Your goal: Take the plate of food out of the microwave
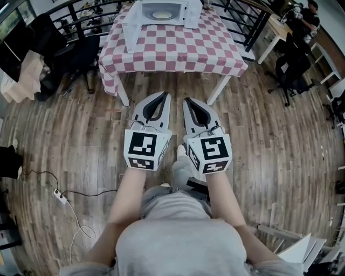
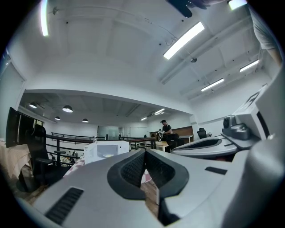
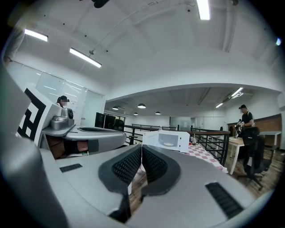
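Note:
A white microwave (image 1: pixel 161 13) stands at the far side of a table with a red-and-white checked cloth (image 1: pixel 172 51). Its door (image 1: pixel 129 29) hangs open to the left, and a plate of food (image 1: pixel 161 15) lies inside. My left gripper (image 1: pixel 164 97) and right gripper (image 1: pixel 187 101) hang side by side over the wooden floor, well short of the table. Both are shut with nothing between the jaws. The microwave (image 2: pixel 106 152) shows small beyond the left gripper (image 2: pixel 144 153). In the right gripper view the microwave (image 3: pixel 171 140) stands just beyond the right gripper (image 3: pixel 141 148), with the plate (image 3: pixel 168 144) visible inside.
Black railings (image 1: pixel 81 13) run behind the table. Office chairs stand at the left (image 1: pixel 81 54) and right (image 1: pixel 294 70). A person (image 1: pixel 308 16) sits at a desk at the far right. A power strip and cable (image 1: pixel 60 197) lie on the floor at my left.

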A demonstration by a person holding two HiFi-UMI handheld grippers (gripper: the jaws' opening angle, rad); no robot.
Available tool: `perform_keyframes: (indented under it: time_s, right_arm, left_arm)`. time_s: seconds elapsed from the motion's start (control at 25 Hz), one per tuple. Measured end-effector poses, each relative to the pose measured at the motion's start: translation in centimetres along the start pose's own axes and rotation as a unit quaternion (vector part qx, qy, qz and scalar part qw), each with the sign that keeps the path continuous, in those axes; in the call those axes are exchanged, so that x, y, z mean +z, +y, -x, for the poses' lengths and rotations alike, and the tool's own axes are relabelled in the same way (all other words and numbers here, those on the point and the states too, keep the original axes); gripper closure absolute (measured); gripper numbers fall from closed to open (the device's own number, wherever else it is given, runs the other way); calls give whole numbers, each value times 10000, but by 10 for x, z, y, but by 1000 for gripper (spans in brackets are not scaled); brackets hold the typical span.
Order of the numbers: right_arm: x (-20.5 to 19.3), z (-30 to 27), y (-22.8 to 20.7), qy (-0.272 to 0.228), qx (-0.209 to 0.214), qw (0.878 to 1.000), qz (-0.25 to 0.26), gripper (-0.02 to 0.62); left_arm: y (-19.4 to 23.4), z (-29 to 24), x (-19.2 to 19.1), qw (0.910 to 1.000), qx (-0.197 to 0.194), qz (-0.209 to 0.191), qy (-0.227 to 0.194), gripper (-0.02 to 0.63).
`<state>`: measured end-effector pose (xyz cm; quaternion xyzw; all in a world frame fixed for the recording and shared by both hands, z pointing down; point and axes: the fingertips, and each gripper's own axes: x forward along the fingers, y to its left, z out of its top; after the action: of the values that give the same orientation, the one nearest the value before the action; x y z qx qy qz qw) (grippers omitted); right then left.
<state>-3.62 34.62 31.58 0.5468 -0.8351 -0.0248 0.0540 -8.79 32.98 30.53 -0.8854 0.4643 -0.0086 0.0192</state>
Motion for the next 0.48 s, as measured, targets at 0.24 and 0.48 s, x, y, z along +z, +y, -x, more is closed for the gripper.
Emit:
perform_keyframes:
  time_s: [0.24,0.48]
  right_arm:
    - [-1,-27,-15,-27,116,9999,-5,569]
    - [6,-57,-34,-190,146,9997,-16,569]
  left_arm:
    - [14,-26,0,9999,77,75,-26,603]
    - [30,-56,0,9998,153,90,-27,603]
